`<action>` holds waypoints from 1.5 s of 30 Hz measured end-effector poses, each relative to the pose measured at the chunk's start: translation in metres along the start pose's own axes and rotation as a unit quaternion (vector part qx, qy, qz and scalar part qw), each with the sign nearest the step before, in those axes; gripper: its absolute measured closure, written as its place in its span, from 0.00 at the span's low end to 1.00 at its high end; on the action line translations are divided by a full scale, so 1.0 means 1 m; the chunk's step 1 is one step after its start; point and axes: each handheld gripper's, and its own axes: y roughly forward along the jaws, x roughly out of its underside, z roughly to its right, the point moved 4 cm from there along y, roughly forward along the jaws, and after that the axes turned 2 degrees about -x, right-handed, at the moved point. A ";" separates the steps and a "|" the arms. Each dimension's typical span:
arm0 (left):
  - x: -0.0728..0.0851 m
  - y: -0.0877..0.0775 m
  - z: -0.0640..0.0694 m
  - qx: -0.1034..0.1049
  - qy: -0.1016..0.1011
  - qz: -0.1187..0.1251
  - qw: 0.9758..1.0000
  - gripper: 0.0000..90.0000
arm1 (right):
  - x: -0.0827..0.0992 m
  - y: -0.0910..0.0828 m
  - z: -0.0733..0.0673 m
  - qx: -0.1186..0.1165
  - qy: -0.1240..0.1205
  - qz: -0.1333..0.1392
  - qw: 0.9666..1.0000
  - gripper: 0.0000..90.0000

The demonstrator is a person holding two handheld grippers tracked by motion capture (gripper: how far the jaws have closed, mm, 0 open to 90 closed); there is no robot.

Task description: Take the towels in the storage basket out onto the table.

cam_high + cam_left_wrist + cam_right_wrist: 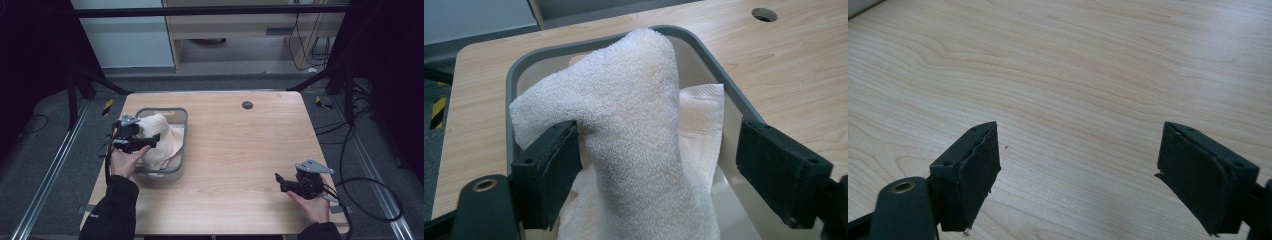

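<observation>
We see the wooden tabletop (235, 150), a grey basket (181, 116) at its left holding a white towel (634, 125). Our left hand-held gripper (654, 165) straddles the towel, jaws apart; our right hand-held gripper (1078, 175) hovers wide apart, near right.

On the light wooden table (235, 165), your grey-rimmed rectangular plastic basket (183, 131) sits at nine o'clock holding a heaped white terry towel (160, 142), with the small round dark table hole (247, 105) at twelve o'clock behind it.
</observation>
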 end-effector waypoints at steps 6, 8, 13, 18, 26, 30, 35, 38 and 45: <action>0.001 0.007 -0.001 -0.005 -0.001 -0.008 1.000 0.18 | 0.000 0.001 0.000 -0.001 -0.001 -0.003 1.000 0.19; 0.001 0.009 -0.002 -0.007 -0.001 -0.012 1.000 0.18 | 0.000 0.001 0.000 -0.001 -0.001 -0.003 1.000 0.19; 0.002 0.014 -0.003 -0.011 0.000 -0.019 1.000 0.18 | 0.001 0.002 0.000 -0.003 -0.001 -0.006 1.000 0.18; 0.005 0.020 -0.006 -0.016 -0.004 -0.028 0.999 0.18 | 0.001 0.002 0.000 -0.002 0.000 -0.006 1.000 0.18; 0.012 0.029 -0.008 -0.023 -0.008 -0.044 0.999 0.19 | 0.000 0.001 -0.001 -0.004 0.004 -0.008 1.000 0.17; 0.013 0.032 -0.006 -0.024 -0.010 -0.049 0.998 0.24 | 0.001 0.002 -0.001 -0.005 0.007 -0.009 1.000 0.17; 0.016 0.038 -0.006 -0.030 -0.008 -0.061 0.998 0.32 | 0.002 0.004 -0.002 -0.008 0.003 -0.013 1.000 0.17; 0.016 0.041 -0.005 -0.030 -0.012 -0.066 0.997 0.35 | 0.002 0.004 -0.002 -0.009 0.002 -0.014 1.000 0.17; 0.017 0.041 -0.006 -0.032 -0.020 -0.069 0.997 0.49 | 0.001 0.003 0.000 -0.007 0.007 -0.012 1.000 0.17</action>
